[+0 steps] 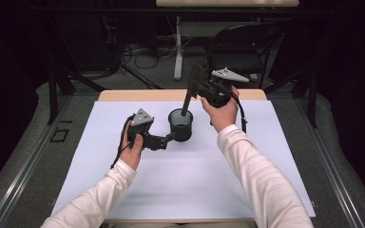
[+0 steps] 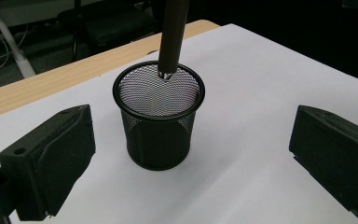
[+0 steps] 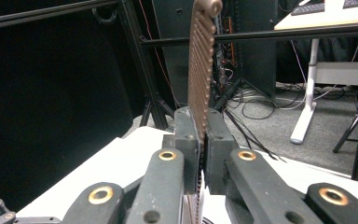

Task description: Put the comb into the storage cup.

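The right gripper (image 1: 203, 88) was clamped on a slotted spatula (image 3: 200, 70), whose handle dipped into the mesh cup (image 2: 158, 116) below. The left gripper (image 1: 168, 138), jaws wide apart, flanked that cup without touching.

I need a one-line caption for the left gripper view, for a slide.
Open left gripper faces a black mesh cup on the white table cover; a dark handle dips into the cup from above.

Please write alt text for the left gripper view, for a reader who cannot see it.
A black mesh cup stands upright on a white mat, with a dark utensil handle dipping into it from above. The left claw is open, one black pad on either side of the cup, neither touching it.
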A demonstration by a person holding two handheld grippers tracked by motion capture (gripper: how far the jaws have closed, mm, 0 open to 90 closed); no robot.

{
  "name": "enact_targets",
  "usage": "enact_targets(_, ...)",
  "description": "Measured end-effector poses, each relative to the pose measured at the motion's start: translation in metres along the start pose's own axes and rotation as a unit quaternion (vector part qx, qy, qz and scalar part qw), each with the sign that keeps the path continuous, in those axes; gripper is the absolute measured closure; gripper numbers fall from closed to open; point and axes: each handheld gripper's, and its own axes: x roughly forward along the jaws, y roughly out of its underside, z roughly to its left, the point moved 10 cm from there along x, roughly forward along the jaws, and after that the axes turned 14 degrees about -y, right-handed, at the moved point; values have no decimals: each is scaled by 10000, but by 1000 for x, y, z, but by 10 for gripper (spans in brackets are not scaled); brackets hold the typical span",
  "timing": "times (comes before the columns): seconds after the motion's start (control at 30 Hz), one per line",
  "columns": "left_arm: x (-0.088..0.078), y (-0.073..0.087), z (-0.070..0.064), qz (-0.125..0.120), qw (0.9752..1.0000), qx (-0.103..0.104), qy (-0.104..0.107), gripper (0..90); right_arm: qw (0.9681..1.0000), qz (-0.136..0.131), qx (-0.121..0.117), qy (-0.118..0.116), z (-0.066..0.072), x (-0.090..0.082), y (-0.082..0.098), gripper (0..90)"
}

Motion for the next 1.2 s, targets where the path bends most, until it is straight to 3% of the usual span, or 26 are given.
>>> enact_targets(0.4, -1, -1, 2, -26, 10000, -14, -1, 7, 9999, 141, -29, 52, -4, 9, 15, 873)
enact_targets(1.2, -2, -2, 4, -70, 10000, -68, 18, 7, 9988, 425, 251, -20, -5, 25, 52, 873)
